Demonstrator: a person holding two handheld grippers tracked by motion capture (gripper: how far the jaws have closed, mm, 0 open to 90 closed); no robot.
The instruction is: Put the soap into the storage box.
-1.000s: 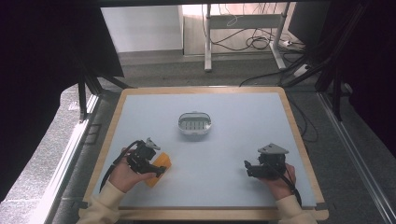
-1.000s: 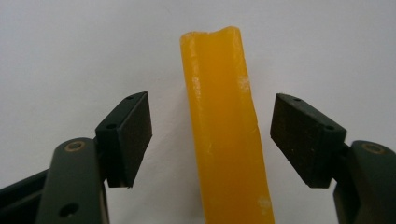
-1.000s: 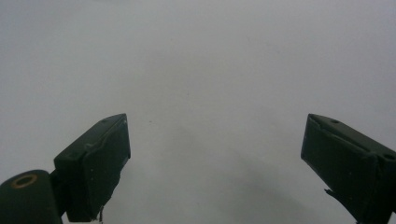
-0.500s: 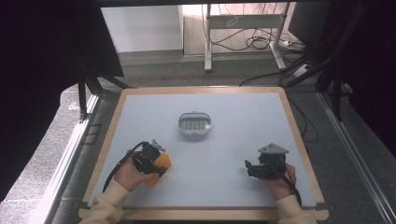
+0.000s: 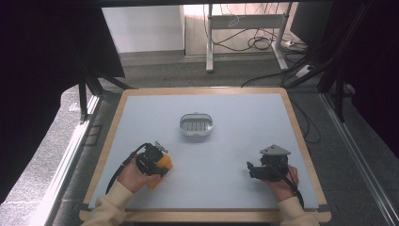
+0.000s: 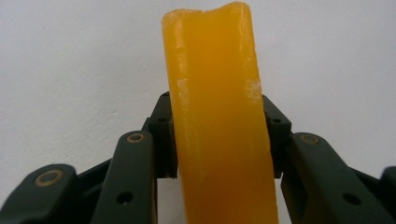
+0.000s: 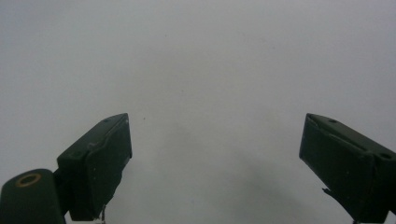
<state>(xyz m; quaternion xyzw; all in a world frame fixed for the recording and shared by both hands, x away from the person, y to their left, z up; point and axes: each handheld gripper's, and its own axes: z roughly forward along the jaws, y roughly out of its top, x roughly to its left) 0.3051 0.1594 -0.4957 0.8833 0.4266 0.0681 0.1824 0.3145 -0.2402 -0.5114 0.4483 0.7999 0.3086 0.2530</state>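
— Two grippers; what's each doing?
— Near left, the left gripper [image 5: 157, 163] clenches an orange block [image 6: 217, 116]. Near right, the right gripper [image 5: 250, 169] hangs released over the table [image 5: 235, 113].
— And farther off?
— At the centre, a small oval dish [image 5: 195, 125].

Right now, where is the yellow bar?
The yellow bar is clamped in the left gripper, at the near left of the table in the high view. The small grey dish sits farther back toward the middle.
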